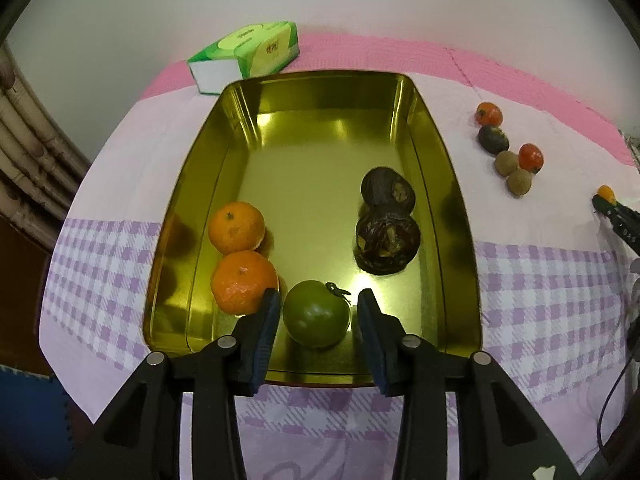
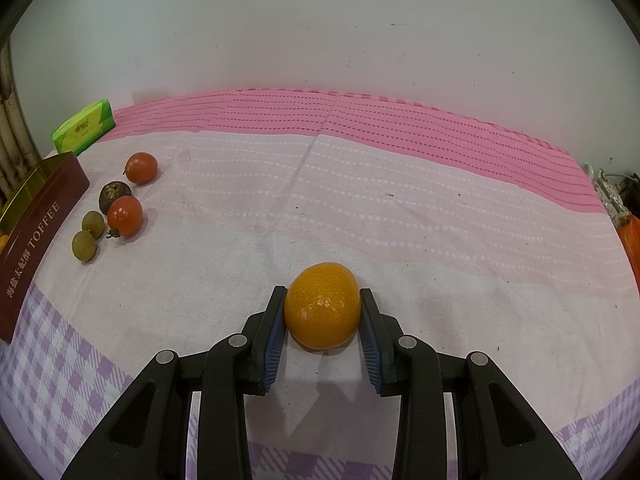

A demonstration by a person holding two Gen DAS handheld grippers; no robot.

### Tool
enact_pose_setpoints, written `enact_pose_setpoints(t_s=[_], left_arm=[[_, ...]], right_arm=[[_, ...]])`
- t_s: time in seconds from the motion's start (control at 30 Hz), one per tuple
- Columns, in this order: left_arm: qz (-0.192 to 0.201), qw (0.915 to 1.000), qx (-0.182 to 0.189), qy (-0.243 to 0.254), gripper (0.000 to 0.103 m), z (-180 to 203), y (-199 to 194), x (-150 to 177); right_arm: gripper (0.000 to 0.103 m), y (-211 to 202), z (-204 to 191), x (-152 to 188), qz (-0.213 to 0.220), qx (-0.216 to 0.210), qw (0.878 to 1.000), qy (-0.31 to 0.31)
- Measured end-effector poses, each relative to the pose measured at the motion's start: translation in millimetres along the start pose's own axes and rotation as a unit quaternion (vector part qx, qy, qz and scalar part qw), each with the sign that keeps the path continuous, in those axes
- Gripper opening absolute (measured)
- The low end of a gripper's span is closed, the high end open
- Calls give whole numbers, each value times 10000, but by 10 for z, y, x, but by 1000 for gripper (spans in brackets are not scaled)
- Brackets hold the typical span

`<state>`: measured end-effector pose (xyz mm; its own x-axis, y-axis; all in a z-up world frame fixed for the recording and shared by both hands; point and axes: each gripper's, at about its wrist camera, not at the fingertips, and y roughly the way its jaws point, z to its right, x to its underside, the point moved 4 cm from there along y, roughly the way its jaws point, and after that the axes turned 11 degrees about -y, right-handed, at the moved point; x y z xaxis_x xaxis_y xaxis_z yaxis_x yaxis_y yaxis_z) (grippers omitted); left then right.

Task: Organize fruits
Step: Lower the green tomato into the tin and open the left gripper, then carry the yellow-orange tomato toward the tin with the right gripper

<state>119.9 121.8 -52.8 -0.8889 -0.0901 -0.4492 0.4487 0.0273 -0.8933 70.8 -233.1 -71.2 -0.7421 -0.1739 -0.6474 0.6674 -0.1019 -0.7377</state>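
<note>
In the left wrist view a green tomato [image 1: 316, 314] rests near the front of the gold tin tray [image 1: 320, 152]. My left gripper [image 1: 319, 298] straddles it, open, with a gap at each pad. Two oranges [image 1: 237, 227] [image 1: 243, 282] lie along the tray's left side and two dark wrinkled fruits [image 1: 387, 190] [image 1: 387, 244] on its right. In the right wrist view my right gripper [image 2: 323, 294] is shut on an orange [image 2: 322, 308] that sits on the pink cloth.
Loose on the cloth beside the tin's brown outer wall [image 2: 36, 240] lie two red tomatoes [image 2: 141, 167] [image 2: 125, 216], a dark fruit [image 2: 115, 193] and two small tan fruits [image 2: 93, 224] [image 2: 84, 245]. A green tissue pack [image 1: 248, 54] lies behind the tray, near the wall.
</note>
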Motion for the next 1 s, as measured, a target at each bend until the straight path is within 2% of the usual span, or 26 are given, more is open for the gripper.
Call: enact_pose_setpoints(t_s=[0.5,0.67,0.77,1.0], left_arm=[[567,9981,-196,-116,69,-395,-398,30],[629,9975,-279,-180,74,-484,-381,43],[684,9968,-338,-218,80,-521,-389,43],[699,9961,-335,-414,83,-625,-395,9]], right_arm=[[35,20,-15,-31,-70,46,9999,78],[35,51,-32,-70,-163,83,9997,147],[35,74,-37,-98,-232,112,9995,176],[35,117,-108,-182,-374,202,9989,189]])
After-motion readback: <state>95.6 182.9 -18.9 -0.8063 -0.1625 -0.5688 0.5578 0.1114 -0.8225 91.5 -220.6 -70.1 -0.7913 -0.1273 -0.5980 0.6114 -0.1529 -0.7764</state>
